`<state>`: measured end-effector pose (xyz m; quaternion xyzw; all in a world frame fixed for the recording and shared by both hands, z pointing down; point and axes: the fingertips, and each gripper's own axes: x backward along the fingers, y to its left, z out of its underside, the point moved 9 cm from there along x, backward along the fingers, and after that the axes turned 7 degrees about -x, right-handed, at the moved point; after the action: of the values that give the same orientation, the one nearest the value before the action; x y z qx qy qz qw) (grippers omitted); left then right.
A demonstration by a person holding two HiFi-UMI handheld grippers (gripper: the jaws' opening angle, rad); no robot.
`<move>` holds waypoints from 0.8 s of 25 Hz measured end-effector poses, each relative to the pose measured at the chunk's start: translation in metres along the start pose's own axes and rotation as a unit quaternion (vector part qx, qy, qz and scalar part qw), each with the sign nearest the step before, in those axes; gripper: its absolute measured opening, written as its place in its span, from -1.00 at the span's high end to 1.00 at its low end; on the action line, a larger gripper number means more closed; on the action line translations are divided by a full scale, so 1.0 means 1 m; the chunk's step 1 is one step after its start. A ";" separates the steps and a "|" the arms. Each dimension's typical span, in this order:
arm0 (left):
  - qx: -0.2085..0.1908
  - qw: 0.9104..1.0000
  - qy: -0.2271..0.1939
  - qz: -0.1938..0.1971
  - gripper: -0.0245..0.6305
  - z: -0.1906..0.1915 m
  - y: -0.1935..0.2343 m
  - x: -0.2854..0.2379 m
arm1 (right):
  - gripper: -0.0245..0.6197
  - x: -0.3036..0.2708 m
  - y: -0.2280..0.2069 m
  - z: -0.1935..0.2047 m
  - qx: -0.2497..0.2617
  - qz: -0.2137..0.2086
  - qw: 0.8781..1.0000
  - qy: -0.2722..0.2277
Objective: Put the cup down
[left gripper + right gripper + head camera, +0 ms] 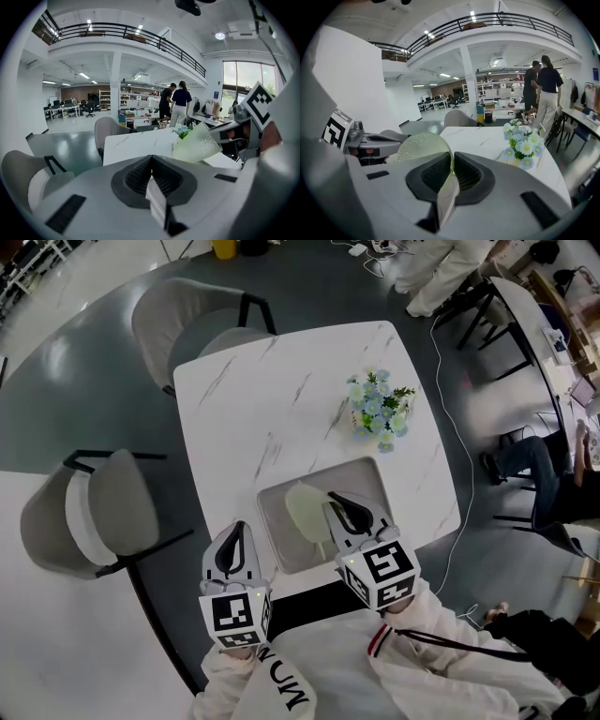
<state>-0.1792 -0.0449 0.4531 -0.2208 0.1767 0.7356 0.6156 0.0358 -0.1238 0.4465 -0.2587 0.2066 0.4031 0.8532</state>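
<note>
Right gripper is pinched on the cup rim; cup is held tipped sideways, base pointing left, over the grey mat on the table. Left gripper is closed, empty.

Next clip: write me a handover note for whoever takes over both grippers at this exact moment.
Left gripper: jaws together, nothing between them, by the near edge of the marble table.
Right gripper: jaws shut on the wall of the pale green cup, held tilted over the grey mat.
Flowers stand beyond the mat.
Done: cup is gripped.
Left: set it down, probably on the mat, then open the jaws.
</note>
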 end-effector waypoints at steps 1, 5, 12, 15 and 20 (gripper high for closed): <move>0.001 1.000 0.002 0.000 0.89 0.001 0.000 -0.002 | 0.84 -0.003 0.000 0.001 0.001 0.000 1.000 0.005; 0.005 1.000 0.009 0.004 0.89 0.005 0.000 -0.011 | 0.84 -0.015 0.000 0.006 0.003 0.000 1.000 0.030; 0.014 1.000 0.016 0.008 0.89 0.012 0.001 -0.018 | 0.84 -0.039 0.000 0.018 0.020 -0.003 0.996 0.087; 0.017 1.000 0.020 0.008 0.89 0.016 0.003 -0.022 | 0.84 -0.049 0.001 0.022 0.027 -0.006 0.994 0.110; 0.021 0.999 0.022 0.009 0.89 0.019 0.005 -0.026 | 0.84 -0.063 0.004 0.028 0.038 -0.013 0.988 0.147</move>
<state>-0.1822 -0.0570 0.4835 -0.2224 0.2079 0.7318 0.6097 -0.0004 -0.1410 0.5028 -0.2855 0.3412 0.3415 0.8279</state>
